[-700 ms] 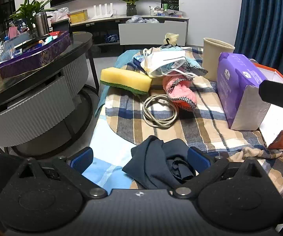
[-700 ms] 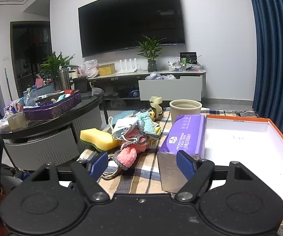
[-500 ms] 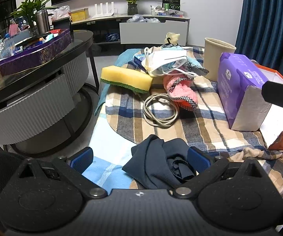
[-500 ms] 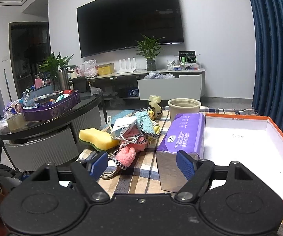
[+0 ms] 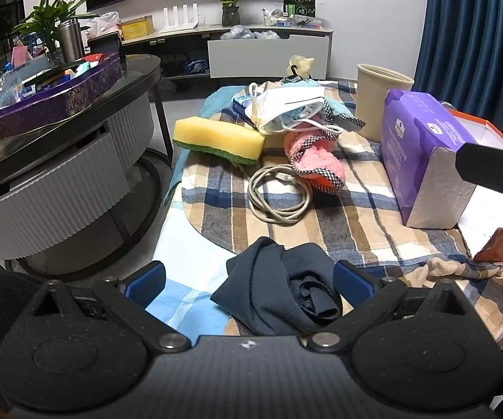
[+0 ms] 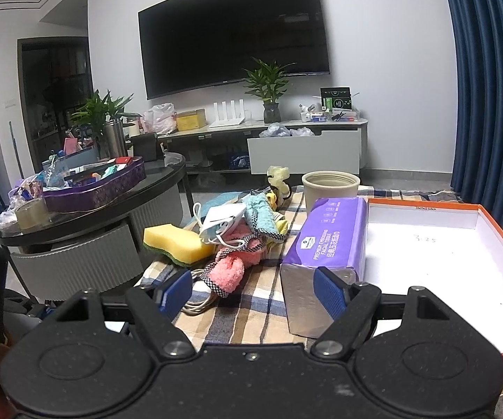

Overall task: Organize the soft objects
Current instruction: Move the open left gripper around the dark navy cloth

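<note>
The left gripper (image 5: 248, 279) is hanging with its jaws spread wide over a crumpled dark navy cloth (image 5: 282, 296) lying at the near edge of the plaid-covered surface (image 5: 356, 216); the cloth is sitting between the blue pads without either pad pressing on it; the right gripper (image 6: 253, 291) is likewise standing wide and empty, facing the purple tissue pack (image 6: 328, 241) and the white orange-rimmed box (image 6: 488, 234) beside it.

Judging from this, the step in hand is picking up the navy cloth; to do it well, the left gripper should be coming down over the thickest bunched fold rather than a loose flap, so that the whole piece is lifting together; the pads should be closing on fabric only, not catching the plaid cover beneath; the box looks like the likely destination, though that is a guess. Further back, the yellow sponge (image 5: 218, 136), the pink fuzzy sock (image 5: 316, 160), the white face mask (image 5: 286, 104) and the coiled cable (image 5: 279, 193) are lying in a loose heap; the cable is touching the sock, so it may be dragging along when the sock is taken.

The near part of the navy cloth is disappearing behind the gripper body, so its full extent is unclear; the items under the mask are overlapping too tightly to tell apart; the box is cut off at the frame edge in both views; a dark bar at the right of the left view is probably part of the right gripper, but that is not certain.
</note>
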A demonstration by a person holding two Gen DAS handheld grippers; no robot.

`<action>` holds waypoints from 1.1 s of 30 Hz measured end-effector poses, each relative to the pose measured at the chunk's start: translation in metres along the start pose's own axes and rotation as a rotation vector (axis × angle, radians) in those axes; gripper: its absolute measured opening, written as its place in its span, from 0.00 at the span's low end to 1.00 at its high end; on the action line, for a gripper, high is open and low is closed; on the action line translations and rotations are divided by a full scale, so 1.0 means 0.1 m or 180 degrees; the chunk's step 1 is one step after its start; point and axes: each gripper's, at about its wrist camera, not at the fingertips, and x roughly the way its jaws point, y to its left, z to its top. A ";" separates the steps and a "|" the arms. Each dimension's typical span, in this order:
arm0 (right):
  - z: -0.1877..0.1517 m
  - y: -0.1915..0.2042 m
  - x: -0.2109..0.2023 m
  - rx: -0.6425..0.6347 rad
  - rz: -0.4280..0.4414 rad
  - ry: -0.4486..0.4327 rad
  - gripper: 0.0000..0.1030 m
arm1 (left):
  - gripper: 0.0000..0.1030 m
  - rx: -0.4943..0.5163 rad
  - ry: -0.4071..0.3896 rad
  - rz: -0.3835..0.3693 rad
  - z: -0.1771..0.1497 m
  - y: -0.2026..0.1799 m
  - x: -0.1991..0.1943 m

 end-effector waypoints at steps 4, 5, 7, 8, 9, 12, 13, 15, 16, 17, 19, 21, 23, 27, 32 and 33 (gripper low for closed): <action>0.00 0.00 0.00 0.0003 0.0003 -0.0002 0.87 | 1.00 -0.0007 0.0010 -0.0003 0.00 0.00 0.01; 0.00 0.00 0.00 0.0006 0.0005 -0.0003 0.87 | 1.00 -0.0009 0.0013 -0.0007 0.00 0.00 0.01; 0.00 0.00 0.00 0.0002 0.0002 -0.0007 0.87 | 1.00 -0.0010 0.0019 -0.0015 0.00 0.00 0.02; 0.00 0.00 0.00 0.0001 0.0002 -0.0006 0.87 | 1.00 -0.0010 0.0024 -0.0020 0.00 0.00 0.02; 0.00 0.00 0.00 0.0002 0.0003 -0.0005 0.87 | 1.00 -0.0012 0.0026 -0.0022 0.00 0.00 0.03; 0.00 0.00 0.00 0.0012 0.0000 -0.0004 0.88 | 1.00 -0.0006 0.0025 -0.0023 0.00 -0.01 0.03; 0.00 -0.01 0.00 0.0019 -0.0001 -0.0001 0.88 | 1.00 -0.0002 0.0024 -0.0025 0.00 -0.01 0.03; 0.00 -0.01 0.00 0.0021 0.0000 0.0004 0.88 | 1.00 -0.0001 0.0024 -0.0028 0.00 -0.02 0.03; 0.00 0.00 0.01 0.0019 0.0001 0.0011 0.88 | 1.00 -0.0001 0.0025 -0.0029 0.00 -0.02 0.03; 0.00 -0.01 0.01 0.0019 0.0004 0.0012 0.88 | 1.00 -0.0001 0.0021 -0.0035 0.00 -0.02 0.03; 0.00 0.00 0.01 0.0016 0.0010 0.0017 0.88 | 1.00 0.0004 0.0014 -0.0047 0.00 -0.03 0.02; 0.00 -0.01 0.01 0.0019 0.0018 0.0020 0.88 | 1.00 0.0015 0.0018 -0.0049 -0.01 -0.04 0.03; -0.01 0.00 0.01 0.0014 0.0022 0.0029 0.88 | 1.00 0.0019 0.0020 -0.0060 -0.01 -0.04 0.03; -0.02 0.00 0.02 0.0011 0.0027 0.0036 0.88 | 1.00 0.0028 0.0033 -0.0065 -0.02 -0.04 0.04; -0.02 0.00 0.02 0.0021 0.0027 0.0040 0.88 | 1.00 0.0041 0.0056 -0.0067 -0.03 -0.06 0.06; -0.02 0.00 0.02 0.0022 0.0029 0.0041 0.88 | 1.00 0.0047 0.0061 -0.0067 -0.03 -0.06 0.07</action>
